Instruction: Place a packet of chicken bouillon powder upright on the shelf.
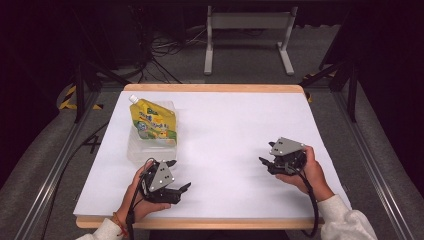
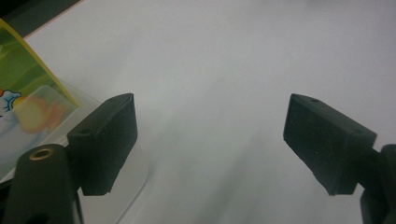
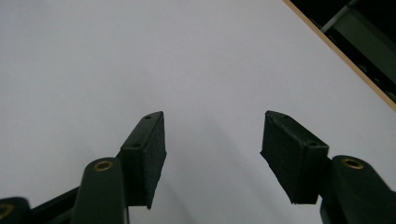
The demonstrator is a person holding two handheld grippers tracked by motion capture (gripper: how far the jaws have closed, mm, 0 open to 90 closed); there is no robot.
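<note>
Both tools stand apart and empty: left tool (image 1: 179, 176), right tool (image 1: 266, 152). The pouch (image 1: 153, 122) lies on a clear tray (image 1: 137, 150) just beside the left tool; a careless reach may shove both off the tabletop (image 1: 235, 125).

The yellow pouch (image 1: 152, 121) carries printing — too small and blurred to read.

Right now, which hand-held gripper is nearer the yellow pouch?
The left hand-held gripper: it sits just below the clear tray holding the yellow pouch. The right hand-held gripper is across the table.
</note>
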